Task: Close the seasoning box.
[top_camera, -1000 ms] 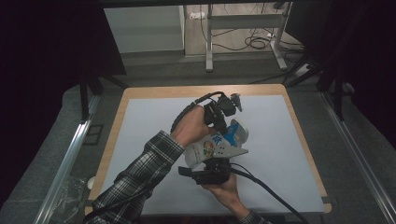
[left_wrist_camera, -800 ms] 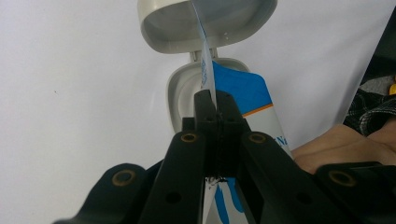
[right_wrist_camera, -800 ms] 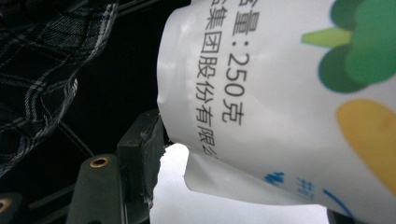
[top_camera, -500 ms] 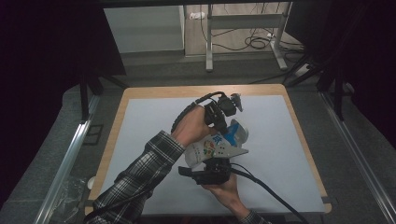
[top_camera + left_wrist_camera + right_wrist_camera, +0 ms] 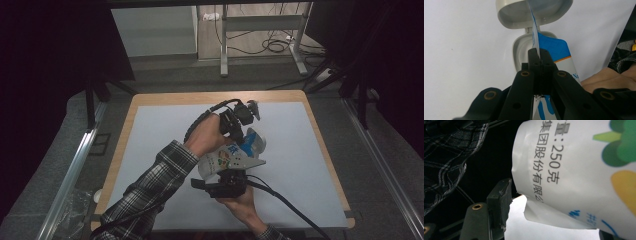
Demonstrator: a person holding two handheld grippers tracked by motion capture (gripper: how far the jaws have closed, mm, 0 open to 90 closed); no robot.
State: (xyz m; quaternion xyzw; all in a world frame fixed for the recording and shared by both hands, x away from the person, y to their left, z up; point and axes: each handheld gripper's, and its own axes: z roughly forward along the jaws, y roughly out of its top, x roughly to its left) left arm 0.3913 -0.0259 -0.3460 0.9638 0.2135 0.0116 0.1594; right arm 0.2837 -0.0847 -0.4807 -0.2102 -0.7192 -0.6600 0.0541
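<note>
White matting (image 5: 150, 145) covers the wooden table (image 5: 131, 107), and both hands work over its middle in the high view. At the left of that view a plaid sleeve (image 5: 150, 187) leads up to the left gripper (image 5: 239, 131), which reaches down onto the top of a white and blue pouch (image 5: 235, 155). In the left gripper view its jaws stand fully closed, pinching the thin edge of the pouch (image 5: 537, 37) between the pads; just beyond them lies a grey hinged lid (image 5: 534, 10), flipped open above its base on the white surface. Lower and slightly to the right in the high view, the right gripper (image 5: 227, 182) holds the bottom end of the same pouch, a bare hand (image 5: 245, 202) behind it. In the right gripper view the jaws stand partly apart around the pouch (image 5: 579, 170), whose printed face bulges between them; one black pad (image 5: 500, 202) sits just beside its crumpled edge, and whether it presses there cannot be told.
</note>
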